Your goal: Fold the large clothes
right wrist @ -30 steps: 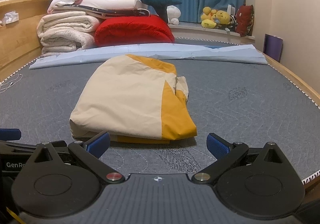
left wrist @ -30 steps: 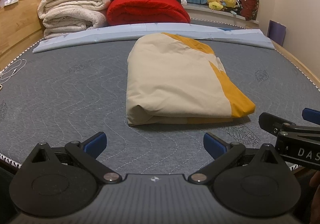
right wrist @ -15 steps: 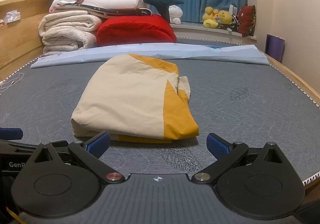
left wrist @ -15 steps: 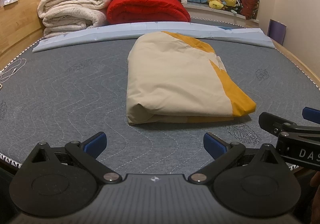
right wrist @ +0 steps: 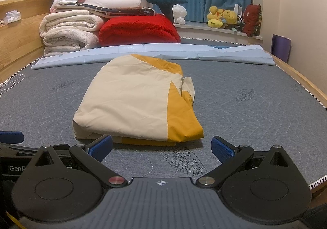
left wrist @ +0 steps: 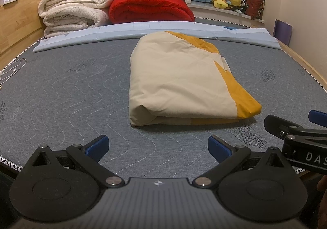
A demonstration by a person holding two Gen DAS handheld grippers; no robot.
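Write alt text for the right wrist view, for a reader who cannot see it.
A folded cream and mustard garment lies on a grey quilted mattress, just beyond the open right gripper, which holds nothing. Behind it lie a pale blue sheet, stacked white blankets and a red blanket.

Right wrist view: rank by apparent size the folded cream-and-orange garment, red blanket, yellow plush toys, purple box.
1. folded cream-and-orange garment, though it is nearest the camera
2. red blanket
3. yellow plush toys and purple box: too alike to rank

On my right gripper (left wrist: 306, 133), seen from my left wrist, white letters read "DAS". On my left gripper (right wrist: 12, 147), "GenR", cut off.
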